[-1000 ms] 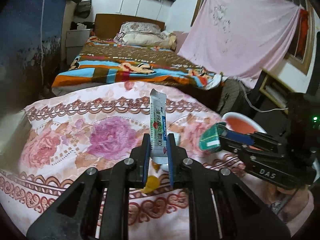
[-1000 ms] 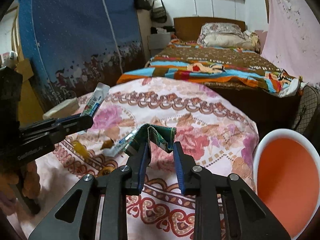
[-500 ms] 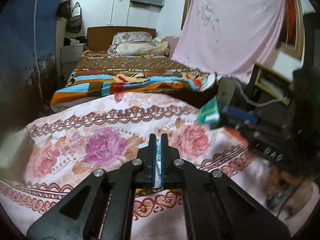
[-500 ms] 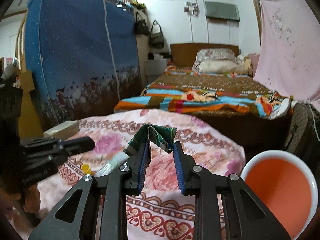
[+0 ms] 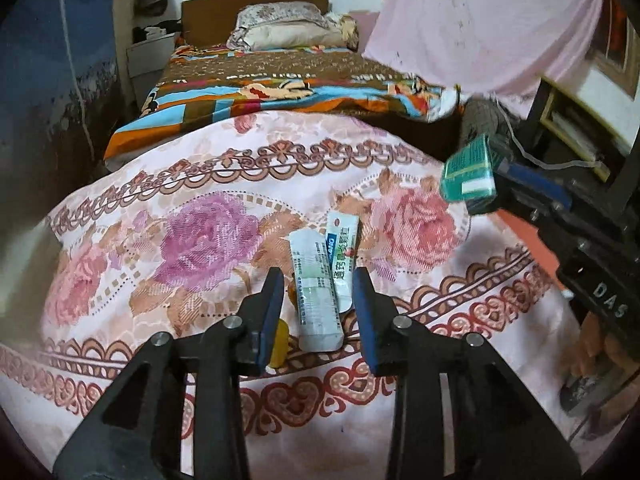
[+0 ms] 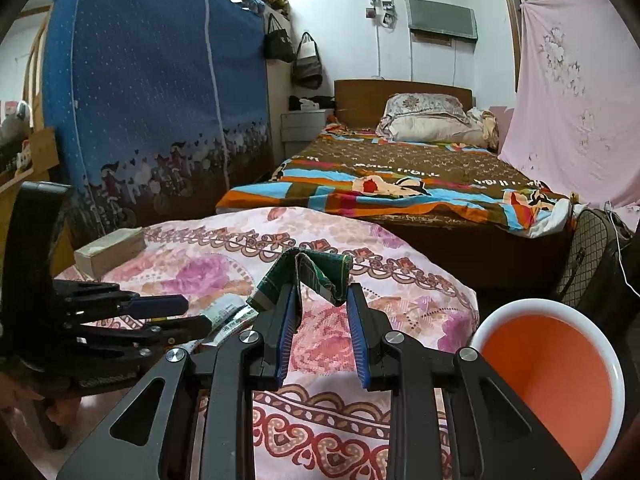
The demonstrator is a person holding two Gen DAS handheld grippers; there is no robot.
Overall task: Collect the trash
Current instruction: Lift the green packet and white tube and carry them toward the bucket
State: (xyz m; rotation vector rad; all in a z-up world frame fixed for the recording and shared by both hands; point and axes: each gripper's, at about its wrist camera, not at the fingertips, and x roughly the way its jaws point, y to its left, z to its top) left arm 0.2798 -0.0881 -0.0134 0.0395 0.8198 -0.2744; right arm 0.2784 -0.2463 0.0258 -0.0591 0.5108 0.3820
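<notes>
Fingers (image 6: 288, 312) pinch green carton (image 6: 316, 276) beside empty orange bin (image 6: 548, 392).

Dim, soft indoor light — fisheye bending and dark vignetted corners, slight blur toward the edges.

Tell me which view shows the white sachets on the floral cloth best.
Left wrist view: both white sachets lie in full between the open left hand-held gripper, print readable. Right wrist view shows only their ends, partly behind that gripper and the crushed green box.
</notes>
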